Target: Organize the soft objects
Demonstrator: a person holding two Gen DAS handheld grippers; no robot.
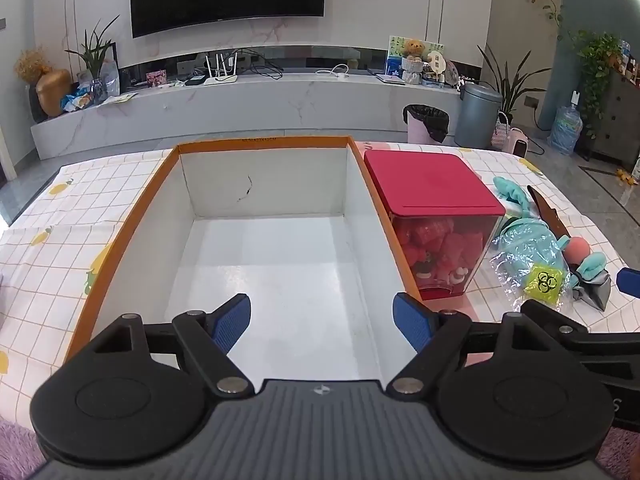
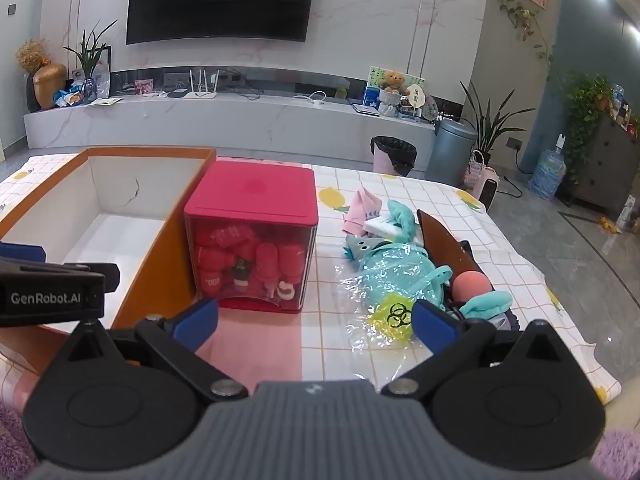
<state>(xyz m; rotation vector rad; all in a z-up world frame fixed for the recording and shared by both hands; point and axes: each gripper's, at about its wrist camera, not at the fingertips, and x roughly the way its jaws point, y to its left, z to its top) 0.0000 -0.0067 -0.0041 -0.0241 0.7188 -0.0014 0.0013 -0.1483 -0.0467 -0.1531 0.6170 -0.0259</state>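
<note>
On the checked cloth, right of the red container (image 2: 251, 236): soft-toy heap (image 2: 424, 276) | left gripper (image 1: 322, 322) wide, over bare box (image 1: 120, 236) | right gripper (image 2: 316, 322) wide, unladen | risk: crinkly film (image 2: 384, 280) slips, maybe snags knife-like blade (image 2: 444, 240).

"GenRobot.AI" on the left claw's body (image 2: 46, 298) — biohazard sign on yellow tag (image 2: 394, 314).

The left gripper (image 1: 322, 322) points forward and slightly down, its blue-padded fingers (image 1: 232, 322) spread wide with nothing between them. The right gripper (image 2: 316, 320) sits just beside it to the right, at about the same level, its fingers (image 2: 434, 322) equally wide apart and holding nothing.
</note>
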